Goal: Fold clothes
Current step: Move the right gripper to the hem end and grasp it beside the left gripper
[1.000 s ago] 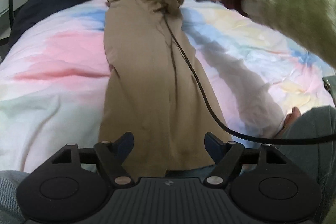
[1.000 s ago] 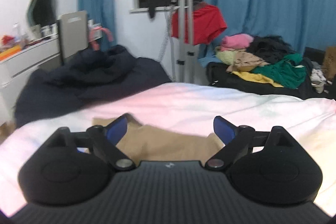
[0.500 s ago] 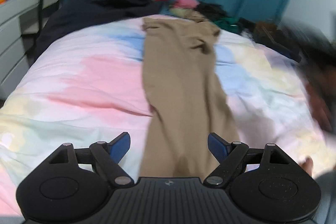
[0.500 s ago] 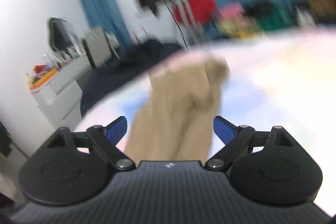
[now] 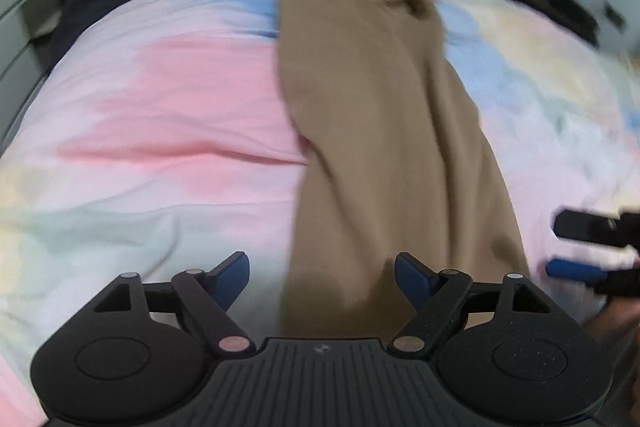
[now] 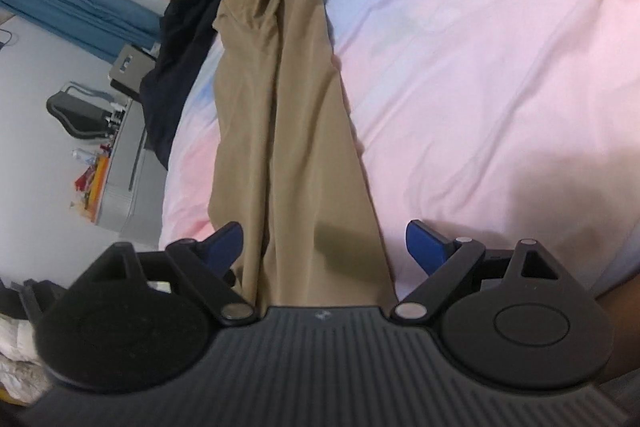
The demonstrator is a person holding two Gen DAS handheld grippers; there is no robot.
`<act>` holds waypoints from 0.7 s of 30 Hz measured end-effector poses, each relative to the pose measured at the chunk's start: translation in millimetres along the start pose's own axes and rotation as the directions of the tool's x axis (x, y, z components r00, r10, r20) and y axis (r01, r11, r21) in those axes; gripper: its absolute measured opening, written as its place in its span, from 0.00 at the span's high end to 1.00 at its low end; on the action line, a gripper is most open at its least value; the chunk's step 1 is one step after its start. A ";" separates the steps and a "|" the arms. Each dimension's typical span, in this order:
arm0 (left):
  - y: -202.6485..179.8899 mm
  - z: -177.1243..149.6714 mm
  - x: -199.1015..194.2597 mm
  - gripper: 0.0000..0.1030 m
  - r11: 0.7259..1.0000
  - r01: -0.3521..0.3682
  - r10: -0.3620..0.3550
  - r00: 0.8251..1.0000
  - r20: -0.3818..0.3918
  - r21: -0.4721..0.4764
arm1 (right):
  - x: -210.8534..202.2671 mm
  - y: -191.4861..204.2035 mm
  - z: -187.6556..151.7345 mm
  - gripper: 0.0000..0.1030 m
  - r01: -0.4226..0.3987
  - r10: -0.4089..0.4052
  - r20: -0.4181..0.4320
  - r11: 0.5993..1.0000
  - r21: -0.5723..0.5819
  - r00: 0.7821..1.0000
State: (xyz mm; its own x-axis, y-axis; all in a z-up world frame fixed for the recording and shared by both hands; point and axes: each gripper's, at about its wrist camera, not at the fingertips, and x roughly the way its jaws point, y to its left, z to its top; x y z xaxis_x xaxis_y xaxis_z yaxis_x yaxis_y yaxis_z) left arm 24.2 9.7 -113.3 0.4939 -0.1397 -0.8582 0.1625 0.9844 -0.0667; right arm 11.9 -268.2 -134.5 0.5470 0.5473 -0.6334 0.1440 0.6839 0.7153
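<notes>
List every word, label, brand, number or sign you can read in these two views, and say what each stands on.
None can be read.
Left gripper body: a tiny emblem, too small to read.
Right gripper body: the same tiny emblem, unreadable.
Tan trousers and bedsheet: no text.

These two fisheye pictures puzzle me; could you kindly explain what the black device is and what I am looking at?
A person holds one hand-held gripper in each hand, each with a camera looking forward along its two blue-tipped fingers. The left hand-held gripper and the right hand-held gripper are both open and hold nothing. Each points along a long tan garment lying stretched out on a pastel bedsheet. In the left view, the right gripper shows at the right edge. A dark garment lies at the bed's far edge.
</notes>
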 end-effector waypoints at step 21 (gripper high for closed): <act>37.2 -10.2 1.9 0.26 0.968 -0.034 0.017 0.997 -0.071 -0.251 | 7.8 -3.6 -8.9 0.25 -0.021 0.019 -0.095 1.000 -0.017 0.995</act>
State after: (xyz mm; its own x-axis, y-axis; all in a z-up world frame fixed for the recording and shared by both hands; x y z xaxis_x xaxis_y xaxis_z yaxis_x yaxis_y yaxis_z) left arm 22.4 47.1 -122.7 0.4348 -0.1151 -0.8932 -0.0737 0.9839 -0.1626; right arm 8.3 -262.2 -144.6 0.4684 0.6038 -0.6450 0.1184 0.6805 0.7231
